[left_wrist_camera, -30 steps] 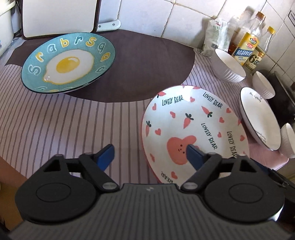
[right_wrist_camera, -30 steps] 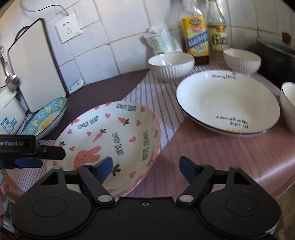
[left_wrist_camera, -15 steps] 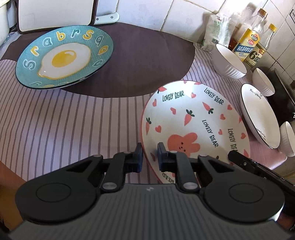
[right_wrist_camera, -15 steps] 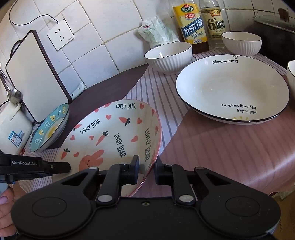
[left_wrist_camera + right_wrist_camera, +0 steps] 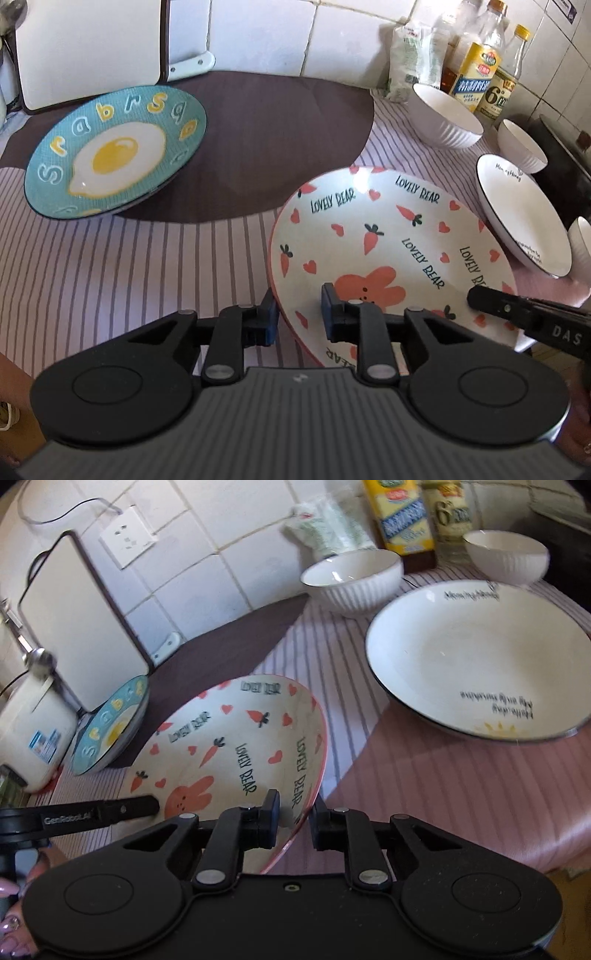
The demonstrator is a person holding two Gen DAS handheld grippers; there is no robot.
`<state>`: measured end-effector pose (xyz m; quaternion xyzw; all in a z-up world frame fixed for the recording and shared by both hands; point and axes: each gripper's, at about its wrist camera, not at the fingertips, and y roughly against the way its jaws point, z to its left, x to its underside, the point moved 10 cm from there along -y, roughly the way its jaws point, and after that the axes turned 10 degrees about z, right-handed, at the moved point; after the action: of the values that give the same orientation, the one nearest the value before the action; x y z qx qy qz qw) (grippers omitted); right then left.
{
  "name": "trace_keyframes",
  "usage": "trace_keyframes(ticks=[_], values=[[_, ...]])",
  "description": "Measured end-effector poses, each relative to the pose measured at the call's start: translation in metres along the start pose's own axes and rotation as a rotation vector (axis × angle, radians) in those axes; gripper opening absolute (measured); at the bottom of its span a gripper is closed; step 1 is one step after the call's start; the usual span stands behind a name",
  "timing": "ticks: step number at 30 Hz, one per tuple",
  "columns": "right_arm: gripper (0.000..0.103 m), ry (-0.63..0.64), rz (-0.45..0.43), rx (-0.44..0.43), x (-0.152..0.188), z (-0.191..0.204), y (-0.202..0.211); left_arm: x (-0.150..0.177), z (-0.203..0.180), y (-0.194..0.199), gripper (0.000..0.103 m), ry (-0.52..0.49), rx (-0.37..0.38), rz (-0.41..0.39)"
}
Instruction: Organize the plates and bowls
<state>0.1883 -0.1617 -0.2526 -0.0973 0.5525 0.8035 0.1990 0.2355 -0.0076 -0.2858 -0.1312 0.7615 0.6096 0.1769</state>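
Both tools point down at the counter. The left tool and the right tool have just squeezed in and each pinches an edge of the bunny plate, lying between the egg plate and the white plate.

- Left gripper: jaws wide a second ago, since closed on near rim of bunny plate, then eased slightly.
- Right gripper: likewise closed on opposite rim.
- Bunny plate: now tilted.
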Motion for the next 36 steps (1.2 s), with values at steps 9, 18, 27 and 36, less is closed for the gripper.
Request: trace_keyframes(ticks=[9,18,27,36], values=[[0.021,0.078,-0.035,0.006,-0.025,0.02,0.007,-0.022,0.008,0.017,0.022,0.005,-0.014,-0.044],[0.023,0.161,-0.094,-0.08,-0.085,0.047,-0.001,-0.088,0.029,0.041,0.022,-0.035,-0.034,-0.082],[0.023,0.189,-0.101,-0.069,-0.136,0.071,-0.034,-0.14,0.064,0.018,0.023,-0.009,-0.041,-0.054],[0.023,0.169,-0.068,-0.033,-0.157,0.066,-0.07,-0.17,0.077,-0.023,0.023,0.065,-0.031,0.022]])
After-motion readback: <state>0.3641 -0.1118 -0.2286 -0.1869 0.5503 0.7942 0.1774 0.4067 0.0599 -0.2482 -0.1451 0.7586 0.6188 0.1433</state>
